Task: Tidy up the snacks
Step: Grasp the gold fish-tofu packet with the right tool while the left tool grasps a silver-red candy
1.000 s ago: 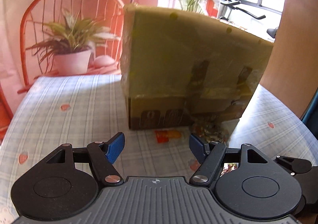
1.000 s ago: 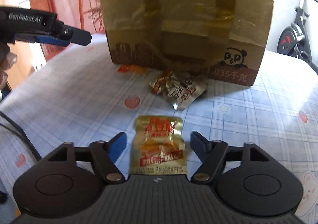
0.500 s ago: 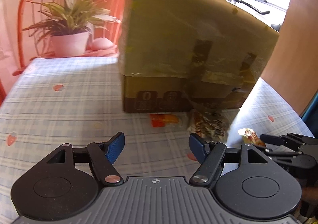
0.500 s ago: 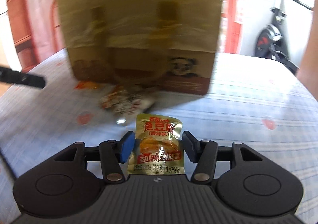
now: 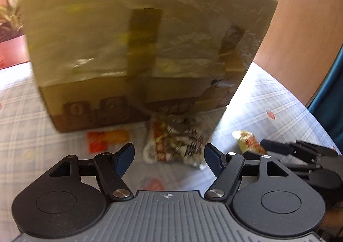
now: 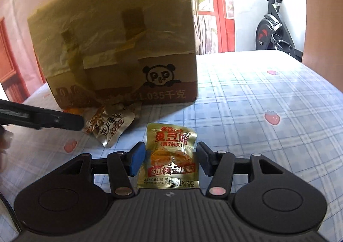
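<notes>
A tall cardboard box [image 5: 139, 49] [image 6: 120, 49] with tape and a panda print stands on the checked tablecloth. A silver crumpled snack packet [image 5: 174, 142] [image 6: 109, 126] and an orange packet [image 5: 106, 138] lie at its foot. My left gripper [image 5: 169, 159] is open, just short of the silver packet. My right gripper [image 6: 169, 159] has its jaws closed in on a gold snack packet [image 6: 170, 156], which stands upright between them; the left pad touches it. The packet also shows in the left wrist view [image 5: 246, 142].
The tablecloth [image 6: 257, 124] has strawberry prints. An exercise bike [image 6: 272, 27] stands beyond the table on the right. A potted plant [image 5: 8, 21] is at the far left behind the box. A wooden panel [image 5: 304, 38] rises at the right.
My left gripper moved forward and right toward the box and the silver packet. My right gripper's jaws closed in on the gold packet and swung to the right of the box.
</notes>
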`<state>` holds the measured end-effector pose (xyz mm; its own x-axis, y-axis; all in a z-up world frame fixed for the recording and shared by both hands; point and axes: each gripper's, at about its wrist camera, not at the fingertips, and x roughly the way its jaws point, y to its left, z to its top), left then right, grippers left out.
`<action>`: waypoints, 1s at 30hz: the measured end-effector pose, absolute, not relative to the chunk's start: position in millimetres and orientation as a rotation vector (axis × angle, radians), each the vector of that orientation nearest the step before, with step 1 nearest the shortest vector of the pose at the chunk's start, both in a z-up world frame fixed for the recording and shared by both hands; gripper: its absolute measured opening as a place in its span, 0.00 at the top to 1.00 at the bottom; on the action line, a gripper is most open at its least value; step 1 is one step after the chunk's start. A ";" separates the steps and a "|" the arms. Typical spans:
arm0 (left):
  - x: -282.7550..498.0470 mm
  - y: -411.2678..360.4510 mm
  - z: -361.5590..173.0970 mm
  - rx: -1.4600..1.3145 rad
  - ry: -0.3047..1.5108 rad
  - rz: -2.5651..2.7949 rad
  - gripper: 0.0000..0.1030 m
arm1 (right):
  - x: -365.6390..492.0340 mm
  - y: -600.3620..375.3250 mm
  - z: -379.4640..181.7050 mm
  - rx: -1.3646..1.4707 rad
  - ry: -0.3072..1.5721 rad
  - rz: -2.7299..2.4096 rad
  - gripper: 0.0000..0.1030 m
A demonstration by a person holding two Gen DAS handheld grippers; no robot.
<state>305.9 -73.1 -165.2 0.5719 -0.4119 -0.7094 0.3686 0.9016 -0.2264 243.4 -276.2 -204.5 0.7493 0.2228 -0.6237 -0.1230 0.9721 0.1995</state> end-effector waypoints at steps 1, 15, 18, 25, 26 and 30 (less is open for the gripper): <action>309.2 -77.2 -165.4 -0.047 0.839 -0.473 0.28 | 244.4 -277.0 -205.1 0.156 0.703 0.190 0.46; 329.3 -114.4 -185.7 0.081 0.845 -0.458 0.23 | 242.5 -282.7 -205.1 0.204 0.688 0.222 0.46; 326.3 -121.0 -190.4 0.086 0.843 -0.458 0.23 | 243.2 -282.9 -205.3 0.207 0.687 0.223 0.46; 313.5 -125.0 -191.1 0.096 0.835 -0.425 0.42 | 242.1 -285.6 -205.1 0.226 0.679 0.212 0.46; 310.2 -123.2 -189.8 0.087 0.840 -0.425 0.51 | 241.5 -285.8 -204.9 0.227 0.677 0.213 0.46; 288.2 -120.6 -184.6 0.096 0.828 -0.410 0.55 | 241.3 -284.4 -204.3 0.223 0.674 0.218 0.46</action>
<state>288.2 -120.6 -184.6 0.6031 -0.3165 -0.7322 0.3904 0.9176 -0.0751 241.3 -284.4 -204.3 0.7605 0.2701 -0.5904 -0.1264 0.9536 0.2735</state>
